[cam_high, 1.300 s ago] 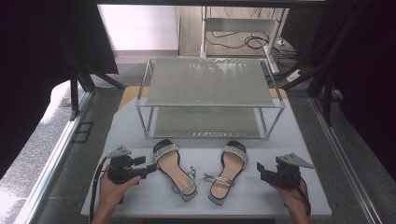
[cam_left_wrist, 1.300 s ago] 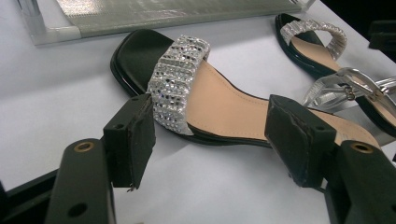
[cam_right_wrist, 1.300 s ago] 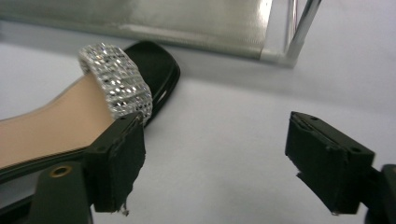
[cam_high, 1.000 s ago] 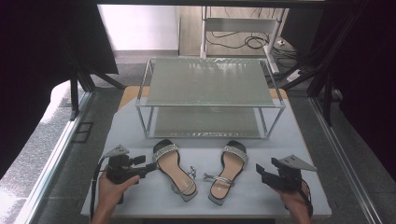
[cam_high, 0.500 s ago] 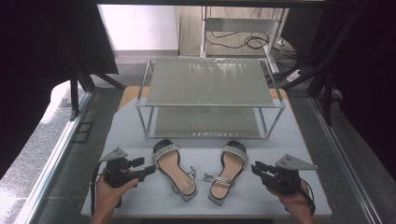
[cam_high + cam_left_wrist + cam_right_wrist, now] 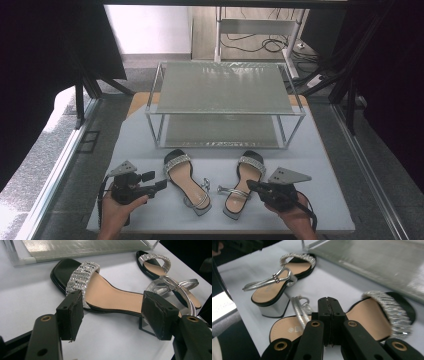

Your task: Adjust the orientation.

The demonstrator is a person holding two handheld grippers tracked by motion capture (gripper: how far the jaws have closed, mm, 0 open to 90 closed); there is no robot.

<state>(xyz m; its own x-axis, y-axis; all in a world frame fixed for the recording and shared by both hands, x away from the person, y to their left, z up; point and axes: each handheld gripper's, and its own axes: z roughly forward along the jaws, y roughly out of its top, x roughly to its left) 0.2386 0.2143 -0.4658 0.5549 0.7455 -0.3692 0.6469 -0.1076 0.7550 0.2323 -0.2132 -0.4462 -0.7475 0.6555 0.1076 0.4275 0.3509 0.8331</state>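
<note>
**Two sandals on the table, one gripper shut**

Left gripper (image 6: 156, 180) sits with jaws wide, nothing between them, just beside the left sandal (image 6: 187, 182) lying flat before the rack (image 6: 225, 112). Over to the right sandal (image 6: 242, 187): the right gripper (image 6: 251, 185) has just been closing, jaws pressed together and empty, right at its edge

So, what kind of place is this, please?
Probably a lab recording rig, not a home: a white table with black curtains around it, a metal shoe rack, and cables on the floor behind.

Left gripper (image 6: 156, 181) fingers apart, right gripper (image 6: 251, 185) fingers together
</note>
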